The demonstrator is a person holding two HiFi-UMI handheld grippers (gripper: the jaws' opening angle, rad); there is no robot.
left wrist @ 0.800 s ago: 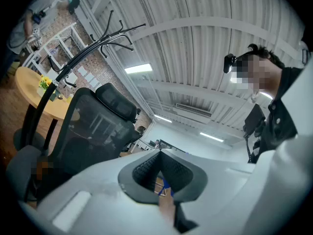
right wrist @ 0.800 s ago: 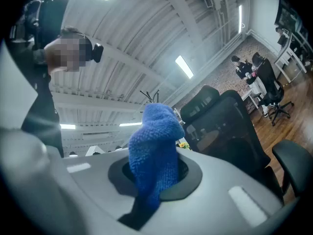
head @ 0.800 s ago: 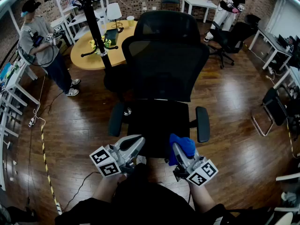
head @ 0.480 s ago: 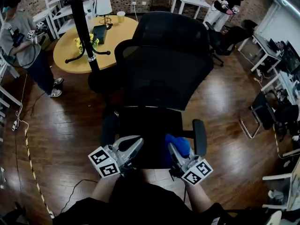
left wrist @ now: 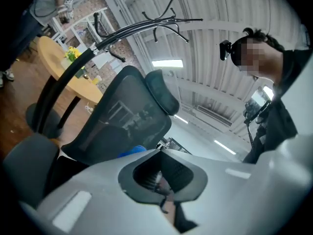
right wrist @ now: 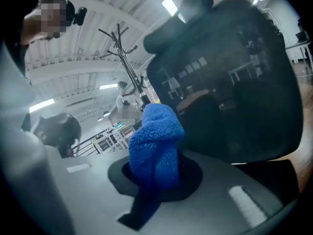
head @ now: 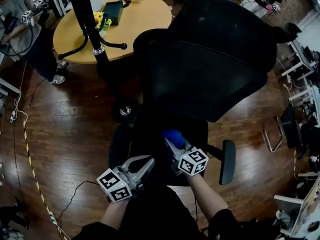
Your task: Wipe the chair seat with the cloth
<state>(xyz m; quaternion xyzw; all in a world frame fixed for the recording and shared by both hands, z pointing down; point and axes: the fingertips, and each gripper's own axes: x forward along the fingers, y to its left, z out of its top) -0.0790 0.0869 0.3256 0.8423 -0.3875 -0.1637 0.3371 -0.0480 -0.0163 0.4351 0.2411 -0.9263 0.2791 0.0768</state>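
right claw [head: 172,143] advanced onto seat [head: 196,132] — cloth [right wrist: 155,141] clamped

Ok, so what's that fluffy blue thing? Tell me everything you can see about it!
It is a bright blue cloth, fuzzy like a soft towel. It is bunched into a lump, not spread flat. The right gripper pinches it between its jaws, with the fluffy end sticking out past the tips. It hangs over the black chair seat; whether they touch is unclear.
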